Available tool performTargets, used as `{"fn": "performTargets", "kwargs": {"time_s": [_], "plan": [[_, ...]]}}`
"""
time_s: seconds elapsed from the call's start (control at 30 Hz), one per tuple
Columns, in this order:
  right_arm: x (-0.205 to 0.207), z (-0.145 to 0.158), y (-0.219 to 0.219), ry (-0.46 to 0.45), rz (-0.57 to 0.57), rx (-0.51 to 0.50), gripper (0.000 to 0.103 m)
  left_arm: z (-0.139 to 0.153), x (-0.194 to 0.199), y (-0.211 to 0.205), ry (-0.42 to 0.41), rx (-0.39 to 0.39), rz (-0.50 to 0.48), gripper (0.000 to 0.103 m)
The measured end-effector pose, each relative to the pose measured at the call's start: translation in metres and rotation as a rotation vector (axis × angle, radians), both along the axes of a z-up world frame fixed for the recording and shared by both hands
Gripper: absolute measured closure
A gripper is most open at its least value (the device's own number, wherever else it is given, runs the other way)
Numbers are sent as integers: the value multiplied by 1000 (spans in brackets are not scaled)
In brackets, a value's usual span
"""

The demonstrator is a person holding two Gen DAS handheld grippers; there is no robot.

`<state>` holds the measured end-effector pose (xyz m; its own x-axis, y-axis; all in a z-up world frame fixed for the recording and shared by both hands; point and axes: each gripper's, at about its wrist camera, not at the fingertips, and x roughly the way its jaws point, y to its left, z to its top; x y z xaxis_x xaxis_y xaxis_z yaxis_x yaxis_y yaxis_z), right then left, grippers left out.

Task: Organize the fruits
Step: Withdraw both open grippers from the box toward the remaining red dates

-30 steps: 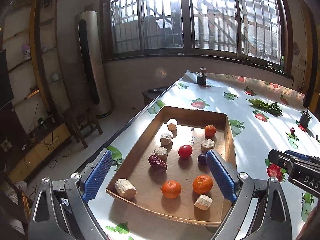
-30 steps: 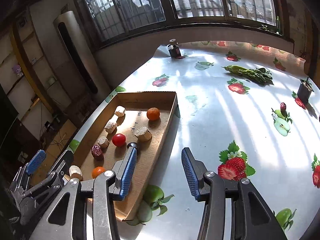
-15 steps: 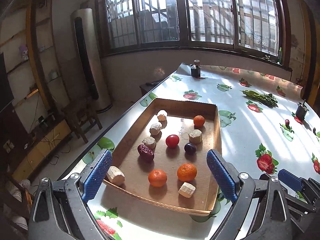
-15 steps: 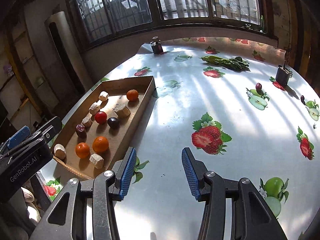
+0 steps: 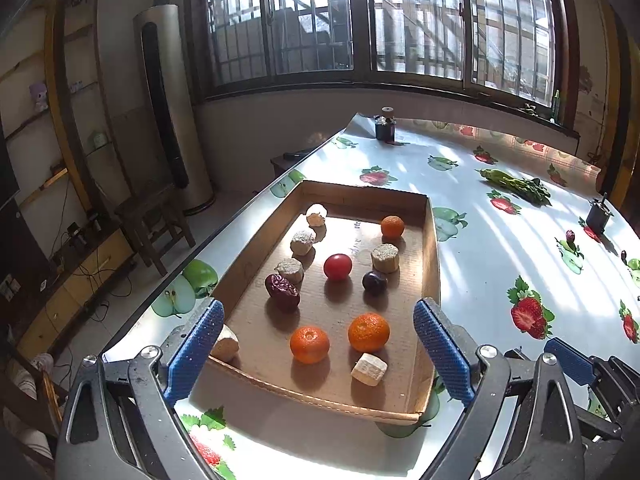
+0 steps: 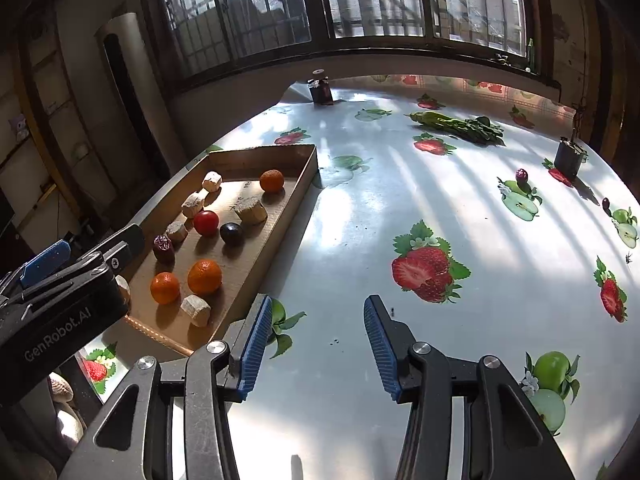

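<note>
Two hand-held grippers are hovering empty: left hand-held gripper [image 5: 316,344] is gaping wide over the near end of the shallow brown cardboard tray [image 5: 434,264], right hand-held gripper [image 6: 316,346] is sitting part-open above the bare fruit-print desk [image 6: 400,200] just beside it. Since a second ago the right one is no longer over the tray, having swung onto the desk; sorting is probably not started. Tray is holding three orange tangerines [image 5: 368,332], one red tomato [image 5: 338,267], one dark plum [image 5: 375,282], one wrinkled red date [image 5: 282,290], six beige chunks [image 5: 385,258].
</note>
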<state>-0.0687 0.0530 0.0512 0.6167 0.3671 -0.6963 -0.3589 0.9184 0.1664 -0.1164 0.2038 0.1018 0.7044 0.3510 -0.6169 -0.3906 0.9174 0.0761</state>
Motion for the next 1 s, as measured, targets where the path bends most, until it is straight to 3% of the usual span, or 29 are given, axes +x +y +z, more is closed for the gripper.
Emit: {"fn": "performTargets", "kwargs": {"time_s": [0.27, 0.4, 0.6, 0.73, 0.87, 1.0], "plan": [[1, -7, 5, 18, 8, -12, 51, -6, 2, 2, 19, -25, -16, 7], [4, -9, 2, 28, -4, -18, 51, -5, 2, 1, -15, -60, -64, 7], [7, -6, -20, 32, -66, 7, 51, -12, 13, -14, 18, -119, -135, 7], [6, -3, -34, 33, -89, 19, 51, -12, 10, -29, 29, -114, -168, 7], [-1, 3, -50, 16, -101, 9, 51, -12, 8, -44, 47, -149, -238, 7], [-5, 13, -74, -3, -143, 4, 51, -6, 10, -59, 70, -239, -351, 7]]}}
